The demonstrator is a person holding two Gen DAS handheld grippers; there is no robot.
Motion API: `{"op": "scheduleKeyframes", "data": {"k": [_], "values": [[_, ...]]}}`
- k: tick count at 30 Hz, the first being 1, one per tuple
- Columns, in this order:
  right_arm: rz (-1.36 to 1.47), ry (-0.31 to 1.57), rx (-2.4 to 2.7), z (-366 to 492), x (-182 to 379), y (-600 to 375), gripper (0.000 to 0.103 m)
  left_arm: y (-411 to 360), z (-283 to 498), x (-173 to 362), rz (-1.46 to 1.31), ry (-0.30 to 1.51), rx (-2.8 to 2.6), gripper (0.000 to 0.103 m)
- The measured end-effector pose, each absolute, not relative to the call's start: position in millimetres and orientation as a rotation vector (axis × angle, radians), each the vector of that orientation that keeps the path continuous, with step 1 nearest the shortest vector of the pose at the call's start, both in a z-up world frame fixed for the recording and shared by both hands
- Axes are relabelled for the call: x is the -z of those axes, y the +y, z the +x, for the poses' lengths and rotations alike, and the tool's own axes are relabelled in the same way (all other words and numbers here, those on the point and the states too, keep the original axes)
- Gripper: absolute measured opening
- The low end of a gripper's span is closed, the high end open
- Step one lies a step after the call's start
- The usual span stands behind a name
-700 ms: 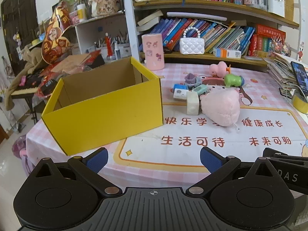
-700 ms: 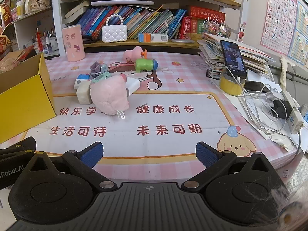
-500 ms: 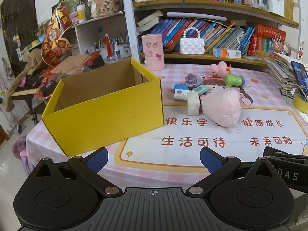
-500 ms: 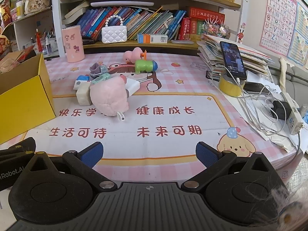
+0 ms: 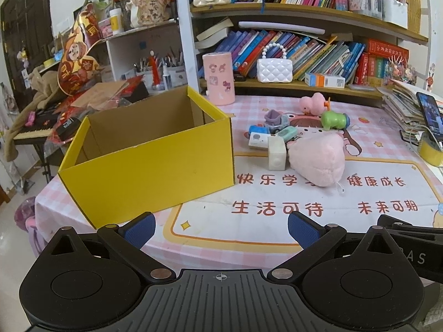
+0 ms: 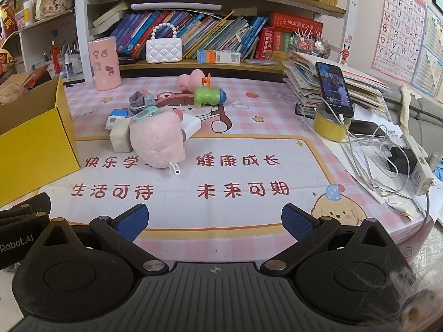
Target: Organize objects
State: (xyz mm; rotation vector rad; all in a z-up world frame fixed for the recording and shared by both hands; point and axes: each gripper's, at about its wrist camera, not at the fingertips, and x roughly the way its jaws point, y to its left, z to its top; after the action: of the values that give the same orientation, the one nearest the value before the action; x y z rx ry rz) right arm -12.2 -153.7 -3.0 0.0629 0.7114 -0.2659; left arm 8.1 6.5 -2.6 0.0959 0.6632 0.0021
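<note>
Left hand-held gripper [image 5: 221,228]: jaws spread wide, nothing btwn pads, hovering over near edge of surface [image 5: 277,229], angled down. Right hand-held gripper [image 6: 214,221]: same, fully released, empty, just beside the left one.

Yellow box [image 5: 149,163]: open top, interior looks empty as far as visible, sits on left part of surface.

Toy cluster right of box, apart from it:
- pink plush [image 6: 157,141] nearest, tag hanging at front
- cream block [image 5: 277,153] touching plush's left side
- white charger [image 6: 191,128] behind plush
- small toy cars [image 5: 272,123] behind block
- green toy [image 6: 209,96] and pink duck [image 6: 191,80] further back, close together

Phone [image 6: 333,91] propped on yellow tape roll [image 6: 329,127], right side, cable attached.
</note>
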Motion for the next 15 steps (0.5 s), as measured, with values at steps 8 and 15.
{"op": "scheduleKeyframes", "data": {"k": [8,15], "values": [[0.057,0.714,0.269,-11,2,-151,0.103,11,9,5,0.091,0.677,-0.007,0.103],[0.064,0.732,0.257,-7,4,-147,0.103,17,10,6,0.077,0.688,-0.014,0.103]]}}
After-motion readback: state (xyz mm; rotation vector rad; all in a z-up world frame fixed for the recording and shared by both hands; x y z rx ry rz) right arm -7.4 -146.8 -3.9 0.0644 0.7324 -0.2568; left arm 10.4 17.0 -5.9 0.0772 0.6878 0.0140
